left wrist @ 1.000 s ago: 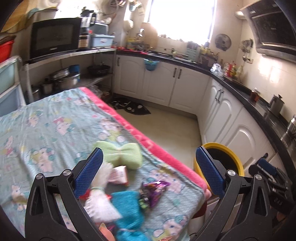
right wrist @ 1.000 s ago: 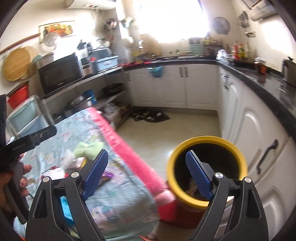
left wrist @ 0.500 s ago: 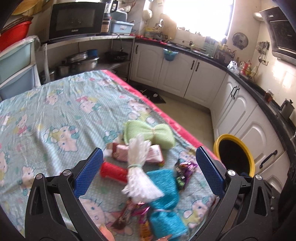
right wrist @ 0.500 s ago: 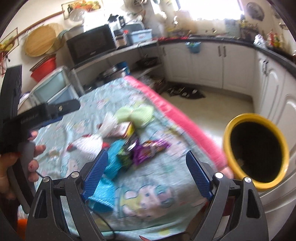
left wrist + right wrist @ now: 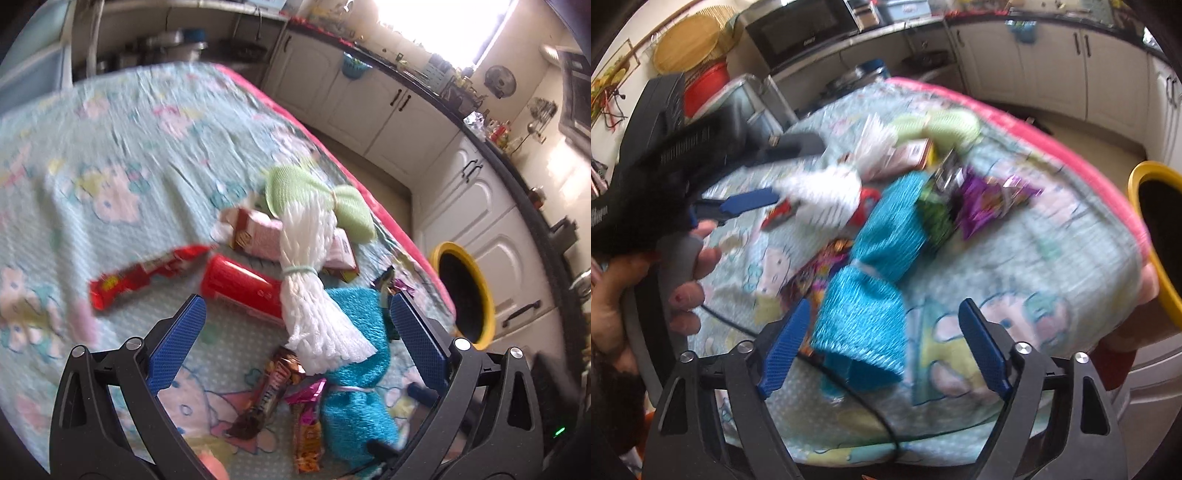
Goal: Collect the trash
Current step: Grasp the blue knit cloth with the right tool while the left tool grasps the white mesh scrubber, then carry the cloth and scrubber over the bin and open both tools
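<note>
A pile lies on the patterned table cloth [image 5: 110,155]: a red wrapper [image 5: 144,275], a red can [image 5: 240,291], a pink carton [image 5: 258,236], brown and pink snack wrappers [image 5: 269,395], a purple wrapper [image 5: 990,199], a white yarn bundle [image 5: 314,295], a blue cloth [image 5: 354,369] and a green cloth [image 5: 314,192]. My left gripper [image 5: 295,339] is open above the can and yarn. My right gripper [image 5: 886,350] is open over the blue cloth [image 5: 871,280]. A yellow-rimmed bin [image 5: 465,295] stands by the table's right edge, also in the right wrist view [image 5: 1156,236].
White kitchen cabinets [image 5: 388,107] and a dark counter run behind and to the right. A microwave [image 5: 805,29] sits on a shelf. The left hand and its gripper body [image 5: 665,177] are at the left. A black cable [image 5: 849,391] crosses the table's near edge.
Both grippers have moved down and closer to the pile. The right gripper has swung left from the bin toward the table. Both stay open.
</note>
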The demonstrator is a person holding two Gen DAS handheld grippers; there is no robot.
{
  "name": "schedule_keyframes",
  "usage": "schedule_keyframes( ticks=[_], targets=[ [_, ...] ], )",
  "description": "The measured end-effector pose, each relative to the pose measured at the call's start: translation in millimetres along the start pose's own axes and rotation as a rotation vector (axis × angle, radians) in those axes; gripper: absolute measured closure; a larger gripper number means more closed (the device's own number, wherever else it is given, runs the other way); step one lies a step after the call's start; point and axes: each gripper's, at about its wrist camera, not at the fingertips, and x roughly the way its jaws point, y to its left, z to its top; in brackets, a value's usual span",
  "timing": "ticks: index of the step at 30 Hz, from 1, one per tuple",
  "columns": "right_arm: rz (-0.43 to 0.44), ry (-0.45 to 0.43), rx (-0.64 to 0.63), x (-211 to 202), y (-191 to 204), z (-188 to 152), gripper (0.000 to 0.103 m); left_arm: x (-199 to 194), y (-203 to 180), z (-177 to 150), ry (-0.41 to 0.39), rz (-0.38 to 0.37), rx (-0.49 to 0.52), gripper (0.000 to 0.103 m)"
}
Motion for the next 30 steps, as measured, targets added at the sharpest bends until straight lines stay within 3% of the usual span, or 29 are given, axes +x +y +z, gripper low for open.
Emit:
schedule_keyframes(
  ticks=[4, 6, 9, 10, 11, 13, 14, 23, 30],
  targets=[
    [0.017, 0.045, -0.005, 10, 6, -7, 0.044, 11, 3, -2, 0.042, -0.055, -0.032, 0.011],
    [0.031, 0.05, -0.011, 10, 8, -7, 0.058, 16, 4, -5, 0.066, -0.066, -0.042, 0.014],
    [0.036, 0.048, -0.032, 7, 13, -8, 0.07, 21, 3, -9, 0.092, -0.072, -0.03, 0.033],
    [0.036, 0.046, -0.036, 6, 14, -8, 0.071, 22, 2, -9, 0.097, -0.077, -0.026, 0.047],
    [0.036, 0.042, -0.039, 4, 15, -8, 0.074, 22, 1, -11, 0.101, -0.075, -0.019, 0.053],
    [0.044, 0.041, -0.047, 0, 18, -8, 0.077, 20, 2, -12, 0.098, -0.077, -0.008, 0.081],
    [0.045, 0.039, -0.052, -3, 18, -8, 0.078, 19, 3, -12, 0.096, -0.077, -0.002, 0.086],
    [0.081, -0.017, -0.106, -31, 35, -2, 0.08, -27, -7, -7, -0.012, -0.09, 0.104, 0.091],
    [0.073, -0.103, -0.09, -56, 21, 16, 0.08, -56, -36, 9, -0.09, -0.132, 0.171, 0.091]
  ],
)
